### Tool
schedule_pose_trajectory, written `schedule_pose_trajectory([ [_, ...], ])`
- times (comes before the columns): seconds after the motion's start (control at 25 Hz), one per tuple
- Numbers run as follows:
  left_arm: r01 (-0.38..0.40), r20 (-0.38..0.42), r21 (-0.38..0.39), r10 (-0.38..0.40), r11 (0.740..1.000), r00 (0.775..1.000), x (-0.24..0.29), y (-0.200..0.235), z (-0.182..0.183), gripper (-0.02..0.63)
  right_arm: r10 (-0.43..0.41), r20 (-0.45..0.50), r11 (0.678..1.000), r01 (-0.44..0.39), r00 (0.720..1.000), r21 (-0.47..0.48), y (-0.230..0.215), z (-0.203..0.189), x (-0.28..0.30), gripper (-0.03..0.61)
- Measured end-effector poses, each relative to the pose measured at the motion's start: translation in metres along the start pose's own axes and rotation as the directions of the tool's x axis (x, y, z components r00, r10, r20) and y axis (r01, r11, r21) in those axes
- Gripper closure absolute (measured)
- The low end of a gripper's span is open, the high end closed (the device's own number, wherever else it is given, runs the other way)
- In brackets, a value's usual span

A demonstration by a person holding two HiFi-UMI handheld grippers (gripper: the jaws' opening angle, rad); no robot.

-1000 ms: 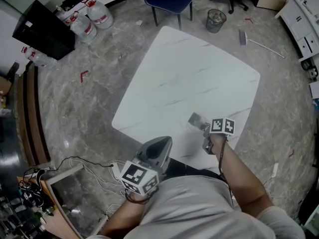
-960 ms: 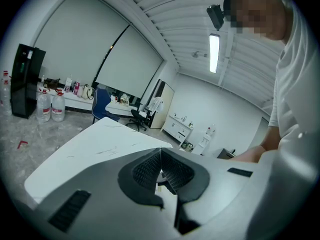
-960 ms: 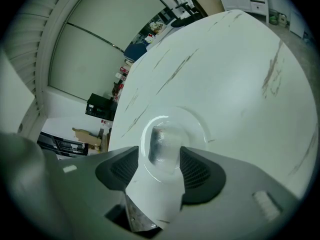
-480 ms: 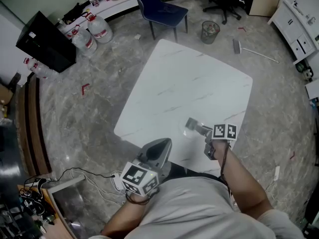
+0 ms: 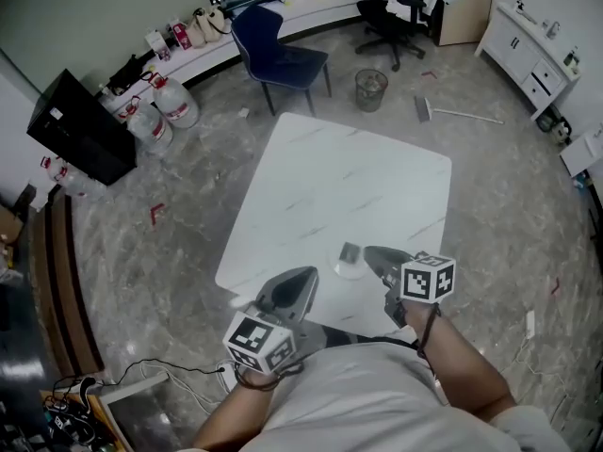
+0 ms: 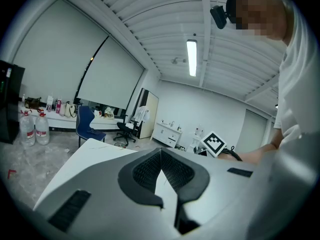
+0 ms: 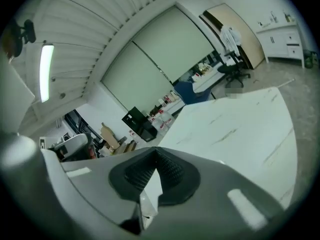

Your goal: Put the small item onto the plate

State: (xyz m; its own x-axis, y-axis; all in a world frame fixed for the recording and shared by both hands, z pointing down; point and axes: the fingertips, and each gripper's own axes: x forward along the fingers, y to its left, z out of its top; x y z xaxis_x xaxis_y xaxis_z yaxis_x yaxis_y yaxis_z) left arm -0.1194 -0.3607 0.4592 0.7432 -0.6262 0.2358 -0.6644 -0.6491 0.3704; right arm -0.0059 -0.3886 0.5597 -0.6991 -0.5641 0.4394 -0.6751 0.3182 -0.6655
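Now the small item (image 5: 350, 251) lies just beside the clenched right hand-held gripper (image 5: 370, 251)

A: State of the left gripper (image 5: 307, 275)?
B: Jaws together, nothing between them. It sits low and close to the torso, tips pointing forward, with its marker cube (image 5: 262, 340) at the rear over the hand.
A: And the right gripper (image 5: 373, 252)?
B: Jaws together too, empty. The right forearm (image 5: 457, 361) is bare and reaches forward. The gripper angles forward-left, with the right marker cube (image 5: 427, 279) above the wrist.
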Motion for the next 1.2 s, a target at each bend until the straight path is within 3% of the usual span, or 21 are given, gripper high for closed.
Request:
schedule_pose_trajectory([
  [0.16, 0.027, 0.019, 0.032, -0.027, 0.999, 0.999, 0.008, -0.010, 0.021, 0.607, 0.022, 0.104, 0.981, -0.002, 0.994, -0.196, 0.042, 0.040, -0.026, 0.575],
  [0.32, 0.045, 0.039, 0.060, -0.048, 0.997, 0.998, 0.016, -0.020, 0.045, 0.607, 0.047, 0.224, 0.903, 0.055, 0.973, -0.427, 0.086, 0.077, -0.055, 0.575],
  [0.48, 0.060, 0.079, 0.097, -0.068, 0.993, 0.995, 0.018, -0.035, 0.068, 0.607, 0.085, 0.358, 0.831, 0.132, 0.930, -0.540, 0.123, 0.097, -0.088, 0.575],
  [0.64, 0.071, 0.166, 0.148, -0.096, 0.986, 0.981, 0.013, -0.058, 0.105, 0.607, 0.128, 0.433, 0.767, 0.188, 0.892, -0.614, 0.157, 0.113, -0.116, 0.577],
  [0.92, 0.071, 0.245, 0.208, -0.122, 0.976, 0.962, 0.011, -0.088, 0.139, 0.607, 0.172, 0.472, 0.709, 0.224, 0.865, -0.668, 0.190, 0.122, -0.148, 0.577],
  [1.08, 0.038, 0.268, 0.261, -0.110, 0.965, 0.957, 0.010, -0.092, 0.142, 0.607, 0.188, 0.474, 0.725, 0.204, 0.860, -0.658, 0.192, 0.125, -0.150, 0.577],
  [1.2, 0.032, 0.266, 0.256, -0.103, 0.966, 0.959, 0.010, -0.093, 0.143, 0.607, 0.183, 0.479, 0.728, 0.209, 0.859, -0.653, 0.188, 0.131, -0.152, 0.577],
])
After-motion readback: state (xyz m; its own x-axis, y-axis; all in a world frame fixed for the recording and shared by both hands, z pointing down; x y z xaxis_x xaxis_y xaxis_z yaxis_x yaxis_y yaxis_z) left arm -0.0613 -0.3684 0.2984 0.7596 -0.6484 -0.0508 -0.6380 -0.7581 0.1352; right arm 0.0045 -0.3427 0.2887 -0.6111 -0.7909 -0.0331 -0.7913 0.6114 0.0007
